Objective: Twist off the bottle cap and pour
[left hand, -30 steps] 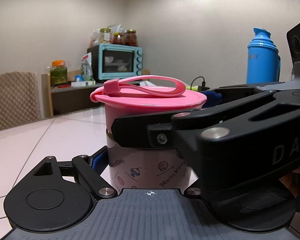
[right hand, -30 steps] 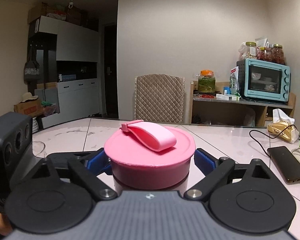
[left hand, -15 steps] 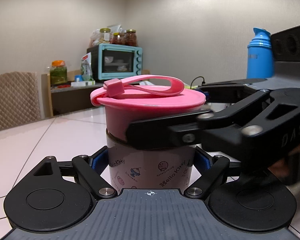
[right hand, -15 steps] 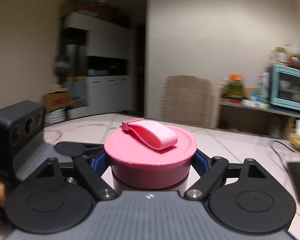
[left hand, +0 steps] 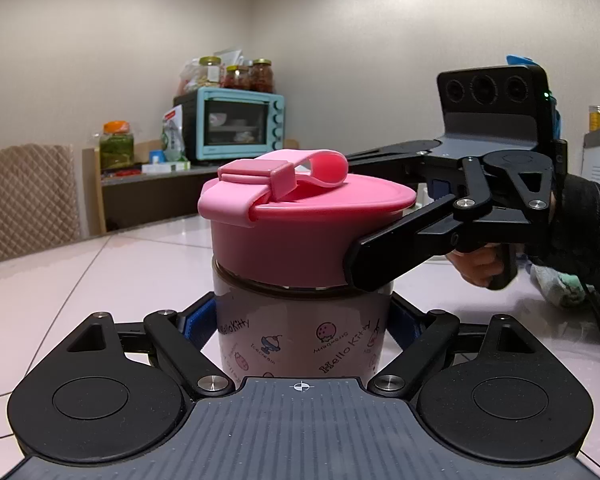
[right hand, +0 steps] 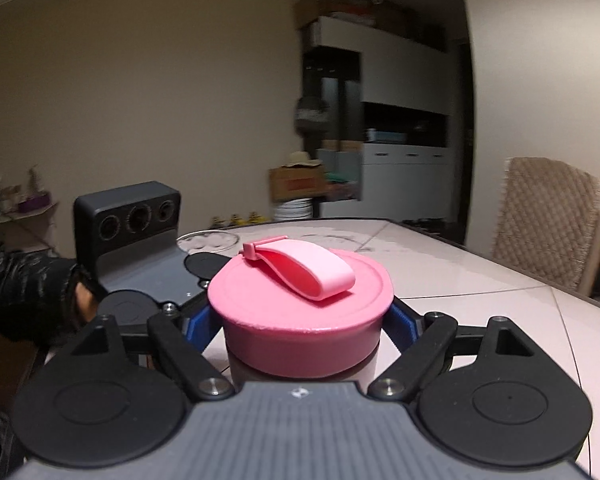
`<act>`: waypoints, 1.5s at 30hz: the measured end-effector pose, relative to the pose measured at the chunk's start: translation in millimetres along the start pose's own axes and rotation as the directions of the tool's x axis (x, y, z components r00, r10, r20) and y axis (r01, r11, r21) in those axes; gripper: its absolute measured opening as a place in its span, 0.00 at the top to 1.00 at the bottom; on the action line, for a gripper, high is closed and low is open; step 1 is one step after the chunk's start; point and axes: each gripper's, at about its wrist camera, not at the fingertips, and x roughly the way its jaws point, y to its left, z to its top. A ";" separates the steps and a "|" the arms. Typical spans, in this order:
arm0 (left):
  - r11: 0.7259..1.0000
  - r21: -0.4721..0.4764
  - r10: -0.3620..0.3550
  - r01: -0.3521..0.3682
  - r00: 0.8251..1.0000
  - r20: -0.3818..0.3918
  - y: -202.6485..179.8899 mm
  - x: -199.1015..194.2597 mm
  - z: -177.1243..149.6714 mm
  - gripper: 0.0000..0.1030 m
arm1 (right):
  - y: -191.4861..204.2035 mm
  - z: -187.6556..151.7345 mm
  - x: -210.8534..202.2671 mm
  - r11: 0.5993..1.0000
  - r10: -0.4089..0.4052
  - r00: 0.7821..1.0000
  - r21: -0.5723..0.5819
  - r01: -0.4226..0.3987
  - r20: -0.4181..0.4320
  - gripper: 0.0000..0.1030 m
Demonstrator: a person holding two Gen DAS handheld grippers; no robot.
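A white Hello Kitty bottle [left hand: 300, 336] stands on the table, and my left gripper [left hand: 302, 320] is shut on its body. Its wide pink cap [left hand: 296, 236] with a loop strap [left hand: 300, 170] sits slightly tilted on the neck. My right gripper [right hand: 302, 320] is shut on the pink cap [right hand: 300, 320], its blue pads pressing both sides. In the left wrist view the right gripper reaches in from the right, one black finger [left hand: 400, 252] lying across the cap's side. A hand [left hand: 480, 264] in a dark sleeve holds it.
A teal toaster oven [left hand: 236, 124] with jars sits on a shelf behind. A quilted chair [right hand: 548, 220] stands at the table's far side. A glass dish [right hand: 208, 242] lies on the pale table [right hand: 460, 280] beyond the bottle. The left gripper's camera block [right hand: 128, 220] is close on the left.
My right gripper has swung around the bottle, turning the pink cap with it; the strap now points another way. The left gripper and bottle body have stayed still.
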 end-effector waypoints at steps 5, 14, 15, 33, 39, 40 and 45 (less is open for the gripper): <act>1.000 0.000 -0.001 0.001 1.000 0.000 0.7 0.1 -0.2 0.13 | 9.7 2.6 -3.2 0.997 -0.081 0.997 -0.005 0.081 -0.013 0.08; 1.000 0.002 -0.001 0.001 1.000 0.000 1.7 0.9 -0.3 0.13 | 59.6 4.1 -10.5 0.916 -0.391 0.920 0.091 0.390 -0.003 0.03; 1.000 0.001 -0.001 0.001 1.000 0.000 1.6 1.0 -0.3 0.13 | 65.3 4.2 -11.0 0.901 -0.423 0.906 0.112 0.419 0.008 0.03; 1.000 0.002 -0.001 0.001 1.000 0.000 2.0 1.7 -0.7 0.13 | 102.0 -2.0 32.8 0.690 -0.696 0.717 0.246 0.681 -0.035 0.03; 1.000 0.001 -0.001 0.001 1.000 0.000 1.2 2.6 -0.3 0.13 | 101.0 -2.0 43.1 0.664 -0.717 0.696 0.258 0.702 -0.050 0.03; 1.000 0.001 -0.001 0.001 1.000 0.000 0.5 2.7 -0.3 0.13 | 102.2 -1.2 46.6 0.655 -0.728 0.684 0.245 0.715 -0.049 0.03; 1.000 0.001 -0.001 0.001 1.000 0.000 1.6 2.6 -0.4 0.13 | 101.6 -2.5 51.1 0.629 -0.747 0.663 0.269 0.730 -0.053 0.05</act>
